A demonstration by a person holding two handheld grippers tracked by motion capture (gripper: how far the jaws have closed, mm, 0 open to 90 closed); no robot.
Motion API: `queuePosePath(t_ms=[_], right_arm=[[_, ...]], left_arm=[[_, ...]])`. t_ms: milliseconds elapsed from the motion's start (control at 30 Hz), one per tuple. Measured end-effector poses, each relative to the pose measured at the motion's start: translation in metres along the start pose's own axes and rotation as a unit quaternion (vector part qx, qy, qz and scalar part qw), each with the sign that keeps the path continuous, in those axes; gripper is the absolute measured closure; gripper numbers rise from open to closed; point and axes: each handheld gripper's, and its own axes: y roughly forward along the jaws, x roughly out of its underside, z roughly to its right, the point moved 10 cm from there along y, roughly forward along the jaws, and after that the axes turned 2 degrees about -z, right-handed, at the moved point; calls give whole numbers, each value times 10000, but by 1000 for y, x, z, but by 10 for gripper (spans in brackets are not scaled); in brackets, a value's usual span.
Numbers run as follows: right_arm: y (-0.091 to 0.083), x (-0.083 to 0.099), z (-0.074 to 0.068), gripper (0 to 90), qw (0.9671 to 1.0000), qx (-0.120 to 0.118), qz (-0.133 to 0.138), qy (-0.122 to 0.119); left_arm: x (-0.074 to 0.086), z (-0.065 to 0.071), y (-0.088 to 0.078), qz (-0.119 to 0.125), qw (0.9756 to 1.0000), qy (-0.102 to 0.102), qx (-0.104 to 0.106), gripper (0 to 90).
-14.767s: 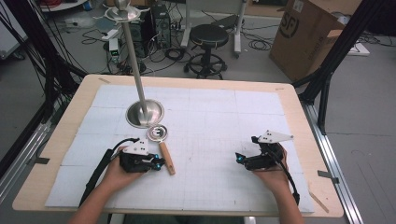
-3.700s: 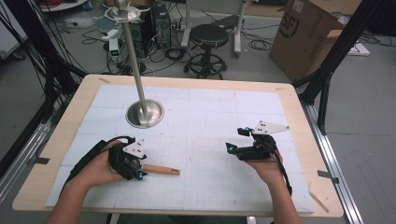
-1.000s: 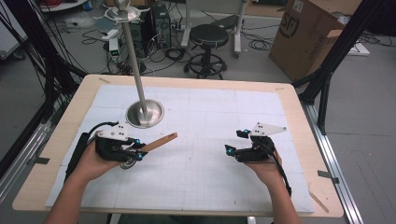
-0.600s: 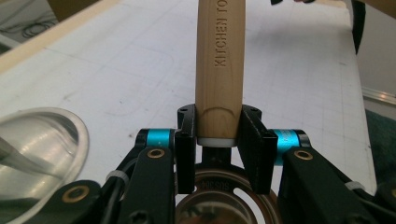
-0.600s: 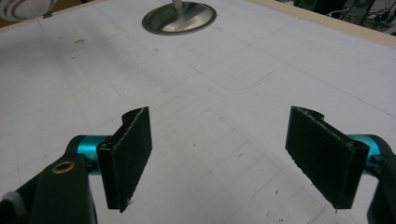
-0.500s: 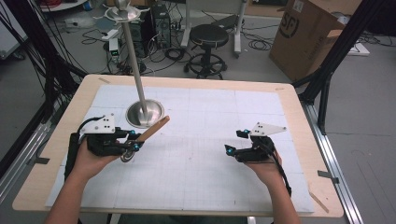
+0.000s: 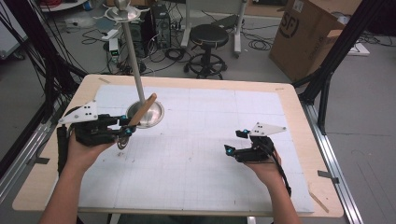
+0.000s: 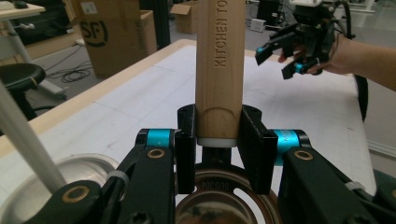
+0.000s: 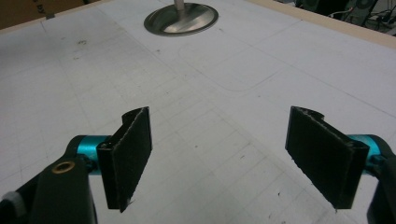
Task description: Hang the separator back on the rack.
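Note:
My left gripper (image 7: 125, 129) is shut on a kitchen tool, its jaws clamping the base of the wooden handle (image 8: 219, 60) in the left gripper view (image 8: 219, 126). The handle (image 7: 142, 109) slants up and to the right, its tip close to the pole (image 7: 133, 60) of a metal stand, over the round base (image 7: 152, 116). The tool's round metal head (image 8: 219, 196) hangs below the jaws, off the mat. My right gripper (image 7: 233, 141) rests at the right of the table, jaws open on nothing (image 9: 219, 154). It also appears far off (image 8: 276, 59).
A white gridded mat (image 7: 205, 154) covers the wooden table (image 7: 299, 116). The stand base (image 9: 181, 19) lies ahead of the right gripper. Beyond the far edge stand a black stool (image 7: 210, 37) and a cardboard box (image 7: 306, 32), among cables on the floor.
My left gripper has risen and drawn back toward the stand with the tool, whose handle now tilts steeper and reaches the pole. The right gripper has stayed put.

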Motion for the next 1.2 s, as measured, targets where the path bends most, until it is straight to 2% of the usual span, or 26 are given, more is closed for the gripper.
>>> queuePosePath(t_ms=[233,367,600,967,1200], right_arm=[[0,0,0,218,10000,21,-5,-6],[0,0,-1,218,10000,15,-13,-10],[2,0,-1,219,10000,3,-21,-16],[1,0,-1,219,10000,-5,-14,-4],[2,0,-1,220,10000,-14,-23,-15]], left_arm=[[-15,-12,-13,262,9995,-105,-173,692],[-24,-18,-19,346,9991,-106,-235,692],[-44,-29,-30,485,9977,-61,-473,692],[-67,-47,-43,566,9956,-78,-739,692],[-81,-55,-52,638,9945,-97,-824,693]])
